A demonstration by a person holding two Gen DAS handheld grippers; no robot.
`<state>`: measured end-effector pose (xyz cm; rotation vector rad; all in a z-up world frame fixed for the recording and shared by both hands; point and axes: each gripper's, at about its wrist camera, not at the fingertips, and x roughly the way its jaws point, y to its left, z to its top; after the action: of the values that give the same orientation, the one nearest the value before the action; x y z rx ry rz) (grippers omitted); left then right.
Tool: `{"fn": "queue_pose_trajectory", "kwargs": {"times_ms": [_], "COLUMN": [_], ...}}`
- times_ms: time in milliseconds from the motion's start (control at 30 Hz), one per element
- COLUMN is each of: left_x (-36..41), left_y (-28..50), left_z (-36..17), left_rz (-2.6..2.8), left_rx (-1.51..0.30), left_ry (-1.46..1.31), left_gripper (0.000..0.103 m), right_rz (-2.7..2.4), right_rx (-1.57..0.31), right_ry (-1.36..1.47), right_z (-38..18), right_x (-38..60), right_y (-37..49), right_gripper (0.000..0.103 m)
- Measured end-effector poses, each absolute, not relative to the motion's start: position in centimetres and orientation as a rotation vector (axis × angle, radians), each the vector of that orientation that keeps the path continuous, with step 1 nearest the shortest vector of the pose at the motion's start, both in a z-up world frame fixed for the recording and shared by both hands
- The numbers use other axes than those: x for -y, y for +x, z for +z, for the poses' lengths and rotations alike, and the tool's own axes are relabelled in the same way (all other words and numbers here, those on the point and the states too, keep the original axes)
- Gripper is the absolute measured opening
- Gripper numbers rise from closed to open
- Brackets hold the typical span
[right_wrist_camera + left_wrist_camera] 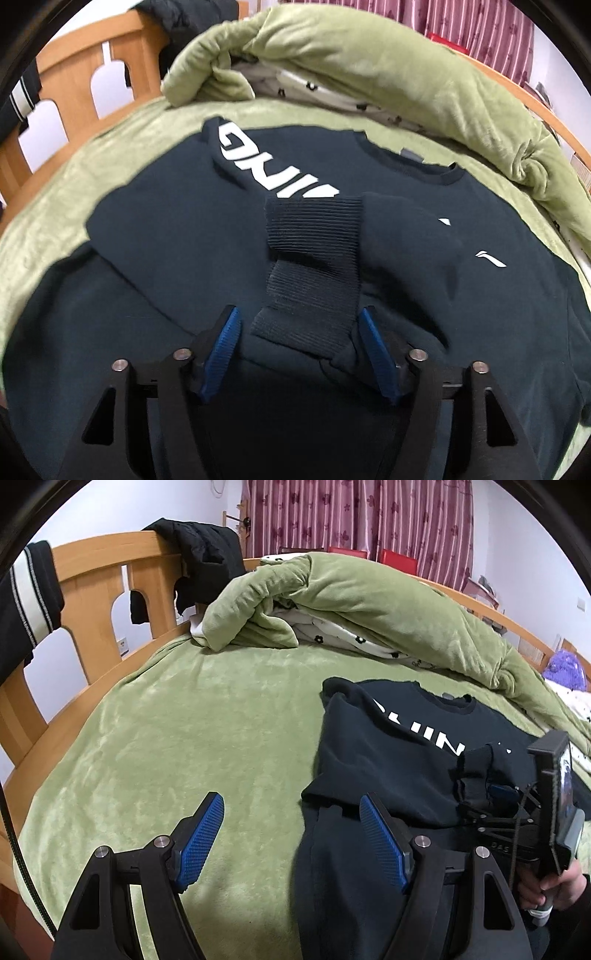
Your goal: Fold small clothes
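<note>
A dark navy sweatshirt [177, 229] with white lettering lies face up on the green blanket [184, 720]. One sleeve is folded across its chest, and its ribbed cuff [314, 258] ends between the blue pads of my right gripper [301, 336]. Those jaws stand open: a gap shows beside the left pad, and the cuff only brushes the right one. In the left wrist view the right gripper [487, 792] sits over the shirt's chest. My left gripper [291, 830] hovers open and empty at the sweatshirt's [369, 746] left edge, one finger over the blanket and the other over the dark cloth.
A rolled green quilt [369, 598] with white flowered bedding under it lies behind the shirt. The wooden bed rail [92, 590] runs along the left, with dark clothes [207, 561] draped on it. A hand [554, 886] grips the right gripper's handle.
</note>
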<state>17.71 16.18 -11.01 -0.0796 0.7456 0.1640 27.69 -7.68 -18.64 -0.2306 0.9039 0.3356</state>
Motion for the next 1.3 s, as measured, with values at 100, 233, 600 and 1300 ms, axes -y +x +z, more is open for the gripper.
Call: {"fn": "queue_pose_trajectory", "kwargs": {"times_ms": [100, 233, 600, 1300], "left_x": [-15.5, -14.7, -12.9, -10.8], "left_y": [18.0, 18.4, 18.4, 19.6], "left_z": [-11.1, -11.0, -9.9, -10.6], "left_rz": [0.164, 0.16, 0.137, 0.157], "left_rx": [-0.754, -0.754, -0.735, -0.74], "left_ry": [-0.057, -0.05, -0.045, -0.002], "left_gripper": [0.074, 0.074, 0.074, 0.074], "right_rz": [0.328, 0.316, 0.227, 0.05], "right_rx": [-0.902, -0.865, -0.744, -0.92], "right_ry": [-0.272, -0.285, -0.034, 0.237], "right_z": [-19.7, -19.7, -11.4, -17.8], "right_x": [7.3, 7.8, 17.0, 29.1], "right_y": [28.1, 27.8, 27.5, 27.5], "right_gripper": [0.078, 0.054, 0.007, 0.043]}}
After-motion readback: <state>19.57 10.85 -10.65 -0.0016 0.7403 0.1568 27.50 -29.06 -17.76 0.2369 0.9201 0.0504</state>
